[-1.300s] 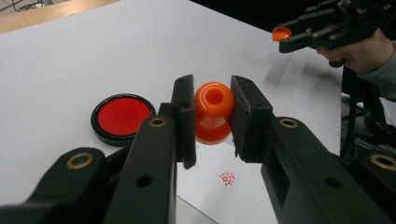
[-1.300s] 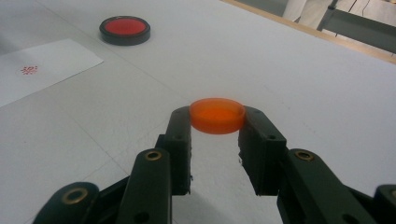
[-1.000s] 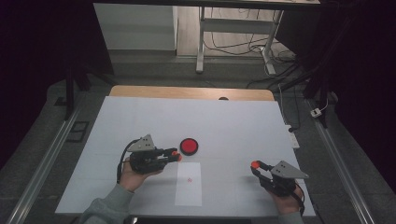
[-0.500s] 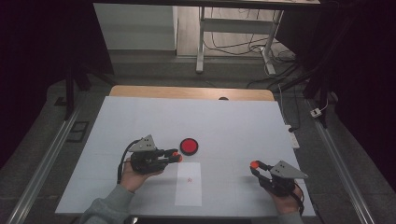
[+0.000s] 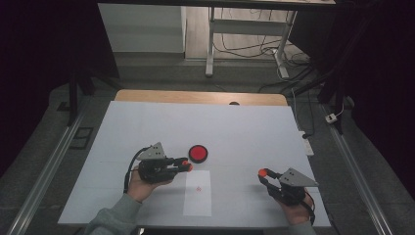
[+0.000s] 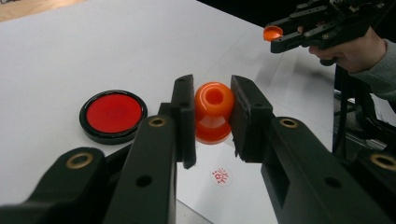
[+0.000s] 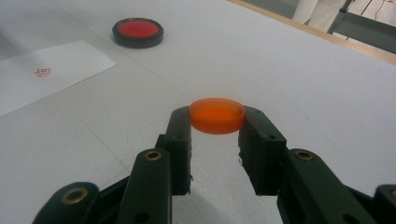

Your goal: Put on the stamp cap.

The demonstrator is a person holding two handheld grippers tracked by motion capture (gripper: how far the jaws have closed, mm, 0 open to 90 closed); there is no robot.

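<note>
White sheeting is covering the bench (image 5: 235, 127), with dark floor and cables lying beyond its far edge in the high view. On it, the left gripper (image 5: 185, 165) is gripping an orange stamp (image 5: 186, 166) just above the top left corner of a white paper slip (image 5: 198, 193), and a red ink pad (image 5: 198, 153) in a black case is sitting just beyond that corner. Well apart to the right, the right gripper (image 5: 263, 173) is holding an orange cap (image 5: 263, 172) above the bench.

Looking along the left gripper (image 6: 213, 114) in its own view, the 2 jaws are clamping the orange stamp (image 6: 213, 112) by its sides, hollow end facing the camera. The red ink pad (image 6: 113, 115) is lying to its left, a red stamped mark (image 6: 220, 176) is showing on the paper below, and the other gripper is hovering at the upper right with the cap (image 6: 271, 32).

From the right gripper (image 7: 216, 121) view, the jaws are pinching the orange cap (image 7: 216, 115) by its rim, flat and level. The ink pad (image 7: 138, 31) and the paper slip (image 7: 51, 74) are lying farther off at the left.
</note>
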